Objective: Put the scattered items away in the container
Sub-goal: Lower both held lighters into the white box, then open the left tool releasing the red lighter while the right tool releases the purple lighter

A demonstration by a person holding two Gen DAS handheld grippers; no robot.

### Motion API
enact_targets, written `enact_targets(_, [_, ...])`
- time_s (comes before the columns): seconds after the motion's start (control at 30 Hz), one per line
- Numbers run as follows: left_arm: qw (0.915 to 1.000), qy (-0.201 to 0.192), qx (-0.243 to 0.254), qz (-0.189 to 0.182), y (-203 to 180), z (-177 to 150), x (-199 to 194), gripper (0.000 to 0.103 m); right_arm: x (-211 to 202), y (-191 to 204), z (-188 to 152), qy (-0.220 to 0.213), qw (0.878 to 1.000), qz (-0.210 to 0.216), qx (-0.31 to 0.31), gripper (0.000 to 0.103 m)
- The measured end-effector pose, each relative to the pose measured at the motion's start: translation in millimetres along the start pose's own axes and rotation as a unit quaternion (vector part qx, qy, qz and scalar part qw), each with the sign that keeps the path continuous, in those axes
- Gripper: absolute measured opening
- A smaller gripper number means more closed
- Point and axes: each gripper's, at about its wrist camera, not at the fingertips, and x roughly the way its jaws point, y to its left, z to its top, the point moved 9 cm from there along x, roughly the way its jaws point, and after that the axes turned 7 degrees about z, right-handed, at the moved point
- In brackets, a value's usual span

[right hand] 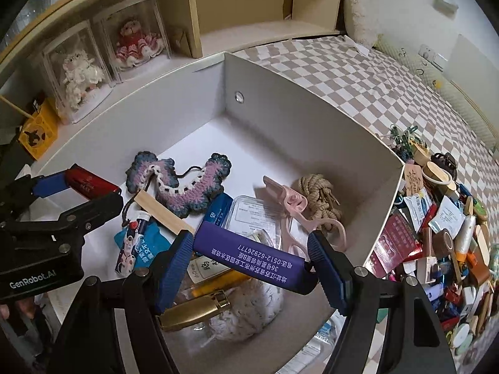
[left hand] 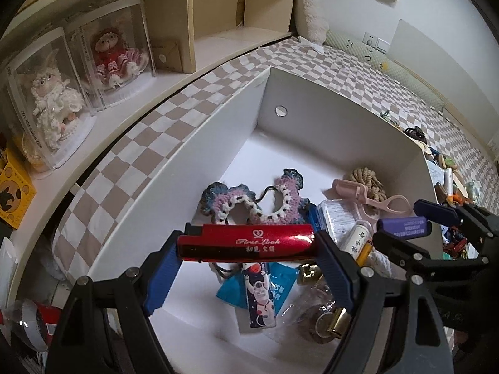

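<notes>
Left gripper (left hand: 249,246) clamps one glossy red lighter (left hand: 246,243) (white "First Look" script), right gripper (right hand: 252,255) clamps one matte purple lighter (right hand: 249,257) printed white; both hang over one white container (right hand: 312,118) holding one crochet piece (right hand: 181,184), one pink scissors (right hand: 299,218).

A glossy red rectangular lighter (left hand: 246,243) carries "First Look" in silver script under a heart emblem. A matte purple rectangular lighter (right hand: 252,257) bears upside-down white Chinese print with the number 0512-62926777. A black plastic gripper housing (right hand: 34,268) reads "GenRobot.AI".
</notes>
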Motion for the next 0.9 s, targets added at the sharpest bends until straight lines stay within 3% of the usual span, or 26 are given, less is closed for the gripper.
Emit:
enact_targets(0.57, [0.9998,0.011,0.018,-0.003,-9.5,-6.1,0.7,0.083,6.1,-2.7,-7.5,0.033,0.999,-0.016,-0.023,0.076])
enact_targets(0.73, [0.9998,0.011,0.001,-0.016,-8.3,-4.6,-0.4,0.083,4.3,-2.8,-7.3,0.031,0.999,-0.013,-0.022,0.076])
enact_targets(0.8, [0.9996,0.010,-0.003,-0.026,-9.4,-2.8,-3.5,0.093,3.3,-2.0,-6.9,0.030,0.999,-0.012,-0.024,0.076])
enact_targets(0.9, [0.9997,0.002,-0.005,-0.023,-9.4,1.1,-9.3,0.097,3.5,-1.3,-6.9,0.031,0.999,-0.013,-0.023,0.076])
